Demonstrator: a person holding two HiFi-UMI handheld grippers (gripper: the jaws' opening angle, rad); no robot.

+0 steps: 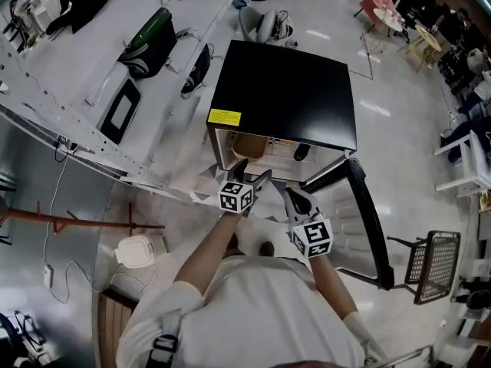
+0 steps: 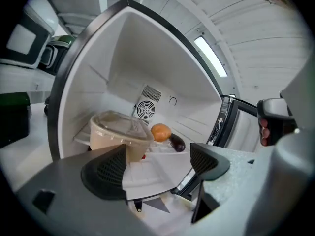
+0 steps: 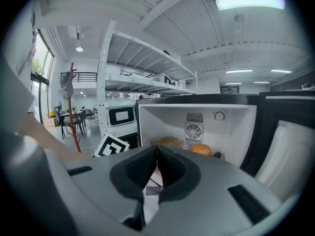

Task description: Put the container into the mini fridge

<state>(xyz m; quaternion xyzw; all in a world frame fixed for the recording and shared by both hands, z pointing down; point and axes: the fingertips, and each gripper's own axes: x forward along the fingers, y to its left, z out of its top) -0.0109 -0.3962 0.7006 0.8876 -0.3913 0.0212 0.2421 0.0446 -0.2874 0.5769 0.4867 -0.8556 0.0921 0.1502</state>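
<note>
A tan container with a clear lid (image 2: 119, 132) sits on the left of the shelf inside the open black mini fridge (image 1: 280, 90). It also shows as a brown shape (image 1: 249, 146) from above and behind the shut jaws (image 3: 168, 141). My left gripper (image 2: 157, 163) is open just in front of the fridge mouth, with nothing between its jaws and the container beyond them. My right gripper (image 3: 156, 168) is shut and empty, held lower right of the left one (image 1: 298, 202). An orange (image 2: 161, 132) and a dark item (image 2: 177, 143) lie behind the container.
The fridge door (image 1: 367, 221) stands swung open to the right. A white shelf unit with a microwave (image 1: 121, 110) runs along the left. A white round object (image 1: 136, 251) lies on the floor at left, and a mesh chair (image 1: 433, 263) stands at right.
</note>
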